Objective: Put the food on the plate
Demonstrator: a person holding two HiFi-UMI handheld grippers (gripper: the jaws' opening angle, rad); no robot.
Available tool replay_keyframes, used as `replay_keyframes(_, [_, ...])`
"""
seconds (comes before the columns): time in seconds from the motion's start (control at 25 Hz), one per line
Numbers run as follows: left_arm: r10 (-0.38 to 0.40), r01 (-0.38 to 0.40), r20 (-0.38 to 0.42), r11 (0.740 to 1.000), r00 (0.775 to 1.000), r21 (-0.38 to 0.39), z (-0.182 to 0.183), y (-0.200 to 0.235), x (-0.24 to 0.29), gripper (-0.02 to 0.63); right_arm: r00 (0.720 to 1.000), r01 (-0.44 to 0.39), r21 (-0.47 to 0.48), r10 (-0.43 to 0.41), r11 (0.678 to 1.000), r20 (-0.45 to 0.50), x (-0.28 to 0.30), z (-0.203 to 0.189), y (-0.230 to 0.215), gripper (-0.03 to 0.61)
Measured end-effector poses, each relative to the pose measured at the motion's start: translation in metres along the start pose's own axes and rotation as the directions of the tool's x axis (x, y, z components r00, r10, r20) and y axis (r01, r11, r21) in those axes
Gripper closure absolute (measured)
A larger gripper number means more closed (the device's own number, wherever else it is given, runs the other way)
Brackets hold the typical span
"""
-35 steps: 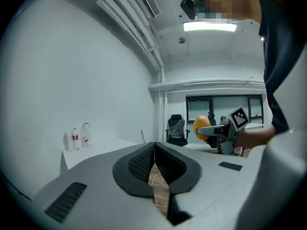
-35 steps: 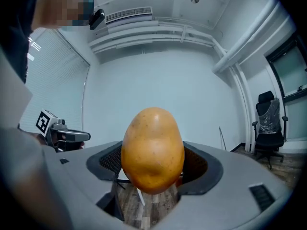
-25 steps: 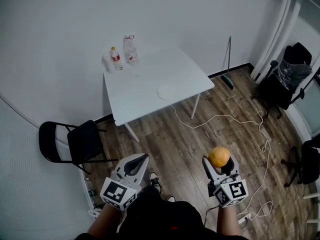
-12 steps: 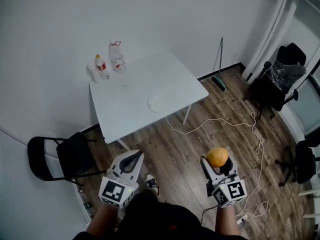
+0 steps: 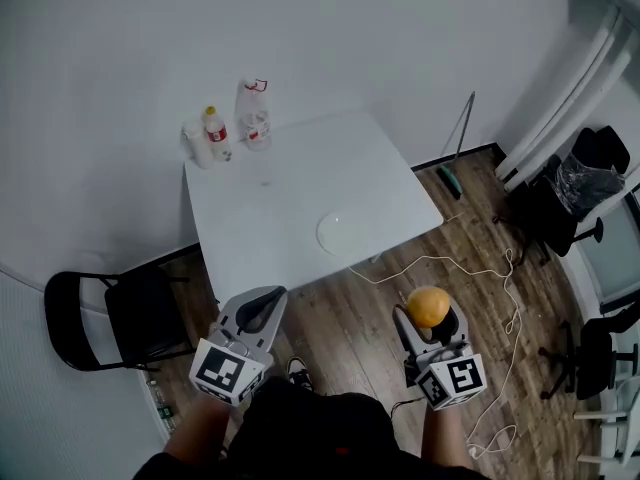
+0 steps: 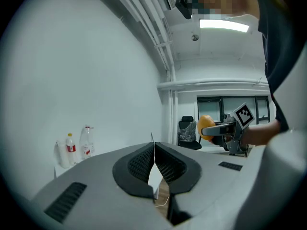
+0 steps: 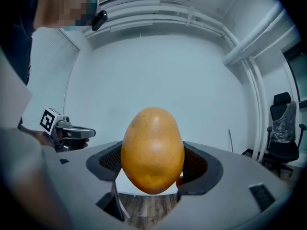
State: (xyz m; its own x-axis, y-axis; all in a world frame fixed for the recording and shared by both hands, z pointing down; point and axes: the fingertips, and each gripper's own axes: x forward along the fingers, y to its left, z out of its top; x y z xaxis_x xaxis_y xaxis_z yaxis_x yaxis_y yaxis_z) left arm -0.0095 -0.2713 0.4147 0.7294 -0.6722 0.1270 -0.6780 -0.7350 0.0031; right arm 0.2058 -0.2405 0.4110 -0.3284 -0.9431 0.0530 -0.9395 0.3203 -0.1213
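Risk: food rides high in your right gripper, plate well apart; a jolt could drop it. Left gripper closed, empty.

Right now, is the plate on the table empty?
Empty: the plate looks bare white, while the food sits clamped between the right gripper's jaws.

Person: black top. One shoe, white and black, shows just beyond the top's front edge.

Left gripper, left of the top: light grey moulded shell, black mesh-textured pads inside the jaws, black slotted vent in the shell. Its marker cube is white with black square markers.

Right gripper, right of the top: same grey shell, black mesh pads, slotted vent, matching cube.
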Motion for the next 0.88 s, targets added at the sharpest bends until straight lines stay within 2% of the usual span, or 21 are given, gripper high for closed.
replay_keyframes(0.28, [0.053, -0.053, -0.009, 0.998, 0.999, -0.033, -0.003, 0.055, 0.017, 0.591, 0.997, -0.055, -0.011, 0.055, 0.998, -0.062, 0.073, -0.012, 0.000, 0.216])
replay_keyframes(0.48, [0.132, -0.134, -0.041, 0.990, 0.990, -0.034, -0.012, 0.082, 0.033, 0.591, 0.983, -0.114, -0.056, 0.104, 0.992, -0.154, 0.125, -0.032, -0.021, 0.216])
replay_keyframes(0.72, [0.235, -0.241, -0.073, 0.967, 0.969, -0.086, -0.030, 0.103, 0.057, 0.591, 0.940, -0.204, -0.053, 0.180, 0.978, -0.290, 0.195, -0.082, -0.058, 0.216])
replay_keyframes(0.88, [0.292, -0.305, -0.094, 0.936, 0.952, -0.174, -0.039, 0.101, 0.073, 0.591, 0.888, -0.273, -0.029, 0.240, 0.962, -0.391, 0.234, -0.131, -0.072, 0.216])
